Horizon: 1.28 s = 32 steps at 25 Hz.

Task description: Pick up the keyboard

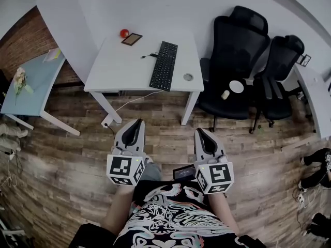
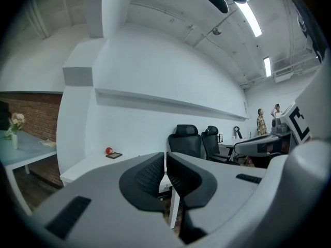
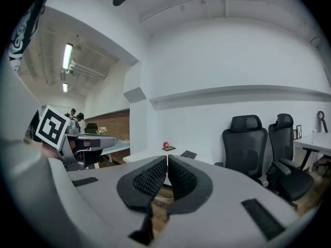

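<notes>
A black keyboard (image 1: 164,65) lies on the white desk (image 1: 124,66), right of centre, its cable running off the left side; it also shows far off as the keyboard (image 3: 189,154) in the right gripper view. My left gripper (image 1: 135,124) and right gripper (image 1: 201,132) hang side by side over the wooden floor, well short of the desk, both pointing toward it. Each is shut with nothing between its jaws. In the left gripper view the left gripper (image 2: 165,156) hides the keyboard; the right gripper (image 3: 167,158) sits just below the desk edge.
A red ball (image 1: 124,33) and a small dark tablet (image 1: 132,39) sit at the desk's back. A round grommet (image 1: 188,77) is near the keyboard. Two black office chairs (image 1: 235,56) stand right of the desk, a light blue table (image 1: 31,81) with flowers left.
</notes>
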### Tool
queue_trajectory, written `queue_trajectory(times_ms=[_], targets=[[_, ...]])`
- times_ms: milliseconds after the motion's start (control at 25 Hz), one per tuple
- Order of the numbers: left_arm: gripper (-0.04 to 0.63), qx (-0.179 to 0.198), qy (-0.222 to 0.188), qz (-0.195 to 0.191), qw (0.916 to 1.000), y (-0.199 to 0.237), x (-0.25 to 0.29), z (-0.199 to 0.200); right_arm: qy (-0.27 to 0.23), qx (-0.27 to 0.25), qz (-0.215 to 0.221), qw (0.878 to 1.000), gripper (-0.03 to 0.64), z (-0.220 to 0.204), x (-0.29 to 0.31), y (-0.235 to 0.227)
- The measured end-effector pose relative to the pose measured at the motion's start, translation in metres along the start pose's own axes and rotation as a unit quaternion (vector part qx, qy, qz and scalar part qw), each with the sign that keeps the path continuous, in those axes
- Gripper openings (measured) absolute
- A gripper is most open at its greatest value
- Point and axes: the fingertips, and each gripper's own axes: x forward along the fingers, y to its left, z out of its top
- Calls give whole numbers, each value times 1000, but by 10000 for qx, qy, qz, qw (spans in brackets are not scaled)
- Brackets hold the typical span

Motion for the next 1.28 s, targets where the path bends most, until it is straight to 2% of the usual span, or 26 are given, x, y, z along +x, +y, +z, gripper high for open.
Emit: queue_trajectory(times_ms=[160, 320, 600, 1040, 1280], targets=[[25, -150, -34, 37, 9999, -6, -6, 1, -61, -41, 8, 10000, 32, 2, -5, -6], [25, -196, 111, 100, 9997, -3, 1, -11, -36, -36, 46, 10000, 32, 2, 3, -10], [25, -178, 200, 187, 9995, 16, 37, -13, -6, -83, 38, 10000, 32, 4, 41, -27], [25, -81, 241, 9, 9997, 72, 165, -5, 150, 73, -286, 9995, 32, 15, 154, -86], [25, -90, 288, -90, 9995, 120, 232, 4, 339, 59, -553, 9979, 32, 23, 220, -108]])
